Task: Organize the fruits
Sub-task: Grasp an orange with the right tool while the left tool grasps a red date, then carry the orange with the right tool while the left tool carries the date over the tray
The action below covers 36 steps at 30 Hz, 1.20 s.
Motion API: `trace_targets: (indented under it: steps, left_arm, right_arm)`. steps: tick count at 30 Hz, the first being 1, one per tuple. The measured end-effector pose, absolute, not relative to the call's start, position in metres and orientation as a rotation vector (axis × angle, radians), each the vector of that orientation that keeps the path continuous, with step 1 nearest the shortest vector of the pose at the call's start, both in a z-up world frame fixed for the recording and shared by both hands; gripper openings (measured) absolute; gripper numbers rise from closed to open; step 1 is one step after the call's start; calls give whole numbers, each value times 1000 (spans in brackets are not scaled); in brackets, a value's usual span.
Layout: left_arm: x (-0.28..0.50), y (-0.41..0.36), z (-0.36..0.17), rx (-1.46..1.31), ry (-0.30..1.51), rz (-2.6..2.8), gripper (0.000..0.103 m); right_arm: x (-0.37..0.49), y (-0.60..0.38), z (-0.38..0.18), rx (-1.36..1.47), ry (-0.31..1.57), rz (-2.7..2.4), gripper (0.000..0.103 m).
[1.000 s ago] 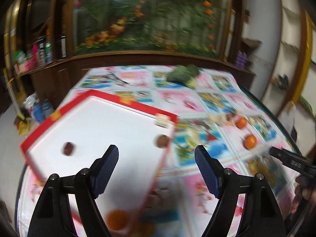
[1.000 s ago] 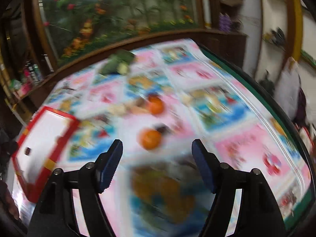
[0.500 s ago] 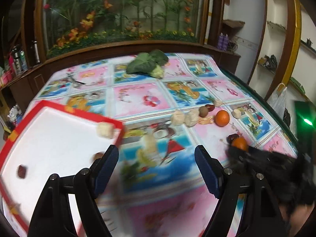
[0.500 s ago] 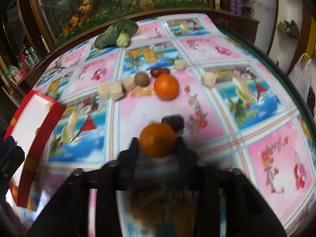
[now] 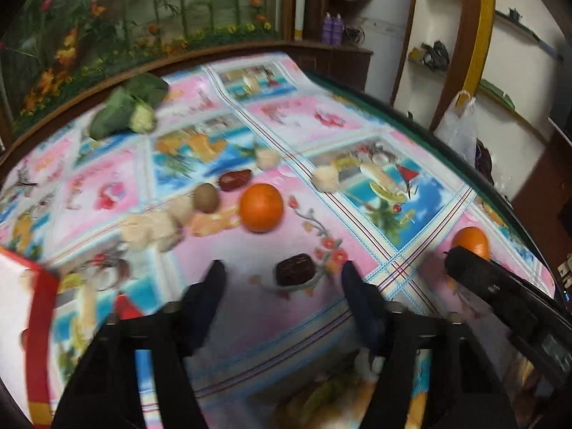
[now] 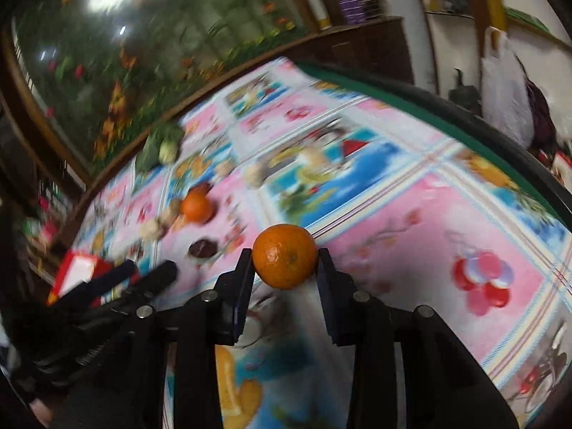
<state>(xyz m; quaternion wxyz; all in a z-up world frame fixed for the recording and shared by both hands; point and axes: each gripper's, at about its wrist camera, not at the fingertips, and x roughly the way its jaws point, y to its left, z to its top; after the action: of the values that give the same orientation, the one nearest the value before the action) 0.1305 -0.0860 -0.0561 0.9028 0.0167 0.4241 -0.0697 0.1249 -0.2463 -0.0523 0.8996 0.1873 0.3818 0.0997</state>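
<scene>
My right gripper point(image 6: 285, 262) is shut on an orange point(image 6: 285, 255) and holds it above the printed tablecloth; it shows at the right of the left wrist view point(image 5: 471, 242). My left gripper point(image 5: 282, 279) is open, its fingers on either side of a dark red date point(image 5: 295, 269) on the cloth. A second orange point(image 5: 261, 207) lies beyond, with a kiwi point(image 5: 206, 197), another date point(image 5: 234, 180) and pale fruit pieces point(image 5: 152, 228). The red-rimmed white tray point(image 5: 37, 318) sits at the left edge.
A leafy cauliflower point(image 5: 127, 109) lies at the far left of the table. The table's dark green edge point(image 5: 411, 121) curves along the right. A white plastic bag point(image 5: 459, 125) hangs beyond it. More pale pieces point(image 5: 325, 178) lie mid-table.
The right gripper closed on the near orange and lifted it off the cloth. The left gripper swung right, away from the tray, and now straddles the dark date.
</scene>
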Motion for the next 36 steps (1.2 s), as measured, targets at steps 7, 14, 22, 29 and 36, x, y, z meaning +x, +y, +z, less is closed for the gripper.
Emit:
trace_targets:
  steps: [7,14,22,29,36]
  left_arm:
    - [125,-83,-59,45,884,-130,24]
    - [94,-57,-49,-1,868,-96,24]
    - [54,-33,-31,-69,822,-98,24]
    - [28,-8,-16,-120,790,-77,24]
    - [-2,35,-2,-167,744,-9,24]
  right_arm:
    - [125,-245,-48,371,767,219,36]
    - [125,-239,-52,309,779,188,36]
    - [117,-218,-49,215,788,201,36]
    - [91,-204,-38,157,793,207,36]
    - [67,-185,-22,84,786,238,36]
